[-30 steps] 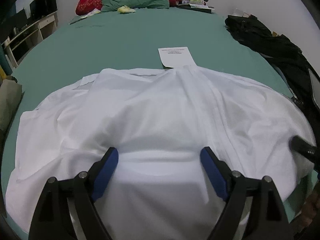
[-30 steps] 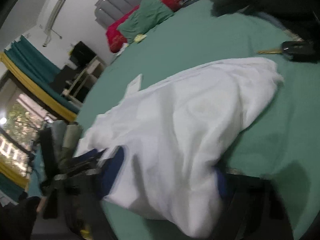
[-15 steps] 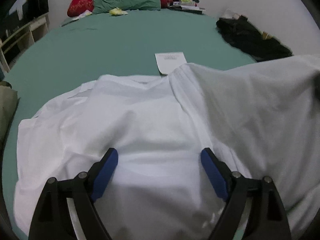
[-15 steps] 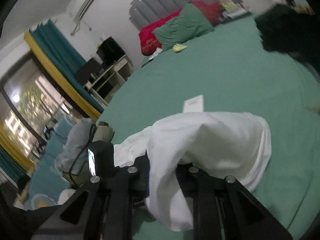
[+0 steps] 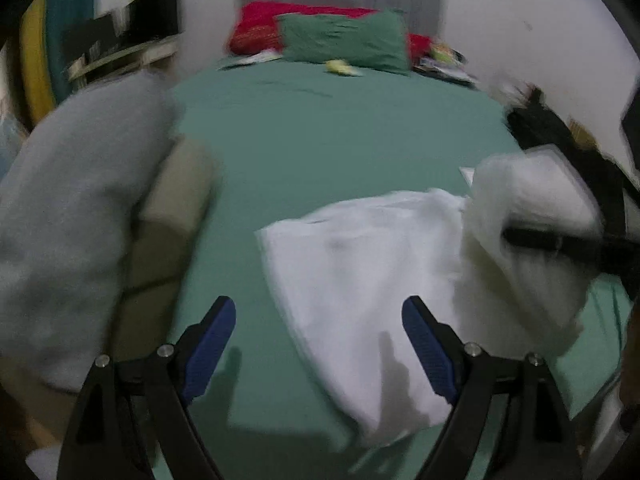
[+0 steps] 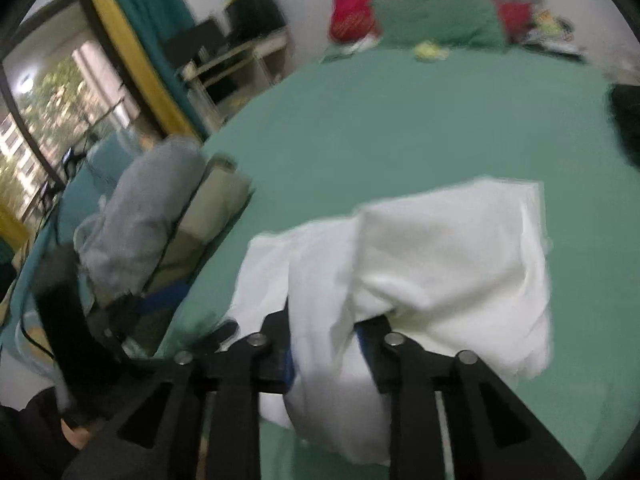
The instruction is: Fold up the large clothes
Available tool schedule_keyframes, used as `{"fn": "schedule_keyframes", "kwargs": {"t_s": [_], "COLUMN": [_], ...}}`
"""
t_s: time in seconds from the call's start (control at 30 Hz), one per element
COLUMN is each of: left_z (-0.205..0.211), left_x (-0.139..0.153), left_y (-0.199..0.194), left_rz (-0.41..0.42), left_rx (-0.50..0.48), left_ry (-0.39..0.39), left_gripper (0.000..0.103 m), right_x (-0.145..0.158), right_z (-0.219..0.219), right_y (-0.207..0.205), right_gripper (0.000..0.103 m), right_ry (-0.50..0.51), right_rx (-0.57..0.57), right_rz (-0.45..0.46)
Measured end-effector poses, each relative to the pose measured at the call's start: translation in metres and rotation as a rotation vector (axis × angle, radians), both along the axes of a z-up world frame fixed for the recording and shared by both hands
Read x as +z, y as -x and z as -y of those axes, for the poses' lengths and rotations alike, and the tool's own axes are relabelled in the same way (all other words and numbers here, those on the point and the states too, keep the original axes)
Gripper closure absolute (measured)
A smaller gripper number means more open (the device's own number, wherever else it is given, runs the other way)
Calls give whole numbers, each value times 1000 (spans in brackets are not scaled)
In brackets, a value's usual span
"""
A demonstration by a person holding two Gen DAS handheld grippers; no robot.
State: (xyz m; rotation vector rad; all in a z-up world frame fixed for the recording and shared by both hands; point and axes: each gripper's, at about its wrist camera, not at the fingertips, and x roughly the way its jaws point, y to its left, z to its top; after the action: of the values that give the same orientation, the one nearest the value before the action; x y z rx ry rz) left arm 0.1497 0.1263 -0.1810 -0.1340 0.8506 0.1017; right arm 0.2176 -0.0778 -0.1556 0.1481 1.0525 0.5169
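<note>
A white garment (image 5: 360,272) lies on the green bed sheet (image 5: 340,140), its right part raised and doubled over. My left gripper (image 5: 318,308) is open above bare sheet, level with the garment's left edge, and its right fingertip (image 5: 420,328) overlaps the cloth. In the right wrist view the white garment (image 6: 460,248) bunches between the fingers of my right gripper (image 6: 324,320). Those jaws are opening, with the cloth still hanging in them. From the left wrist view my right gripper (image 5: 560,240) shows as a black bar amid the lifted fold.
A grey garment (image 5: 72,220) and a beige folded item (image 5: 172,208) are stacked at the bed's left edge. Black clothes (image 5: 560,132) lie at the right. Red and green pillows (image 5: 344,40) sit at the head. A shelf unit (image 6: 240,64) and window stand left.
My left gripper swung left off the garment to the sheet beside it. My right gripper carried the garment's right side up and leftward over the rest, and its jaws stand slightly wider.
</note>
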Motion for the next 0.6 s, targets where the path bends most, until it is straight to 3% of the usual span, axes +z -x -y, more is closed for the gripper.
{"fn": "schedule_keyframes", "kwargs": {"t_s": [0.07,0.13,0.23,0.3,0.37,0.47,0.6], "left_z": [-31,-47,-44,-36,-30,-26,-14], "left_x": [-4,-3,-3,-5,-4,5,9], "left_y": [5,7,9,9,10,9,1], "left_rz": [-16,0,12,13,30,73,114], "left_rx": [81,125,117,91,72,45,-19], "left_ry": [56,52,9,-11,0,90,190], "left_gripper": [18,18,18,18,18,18,10], "right_x": [-19,-30,-15,8,33,59,39], "right_z": [-19,-38,-46,-35,-13,27,87], "right_y": [-4,-4,4,9,13,19,24], "right_gripper": [67,66,40,37,35,28,25], "right_ry": [-39,-79,-76,-74,-82,-98,-65], "right_rx": [48,100,155,146,110,15,-165], "right_rz": [-59,-108,-55,6,59,110,68]}}
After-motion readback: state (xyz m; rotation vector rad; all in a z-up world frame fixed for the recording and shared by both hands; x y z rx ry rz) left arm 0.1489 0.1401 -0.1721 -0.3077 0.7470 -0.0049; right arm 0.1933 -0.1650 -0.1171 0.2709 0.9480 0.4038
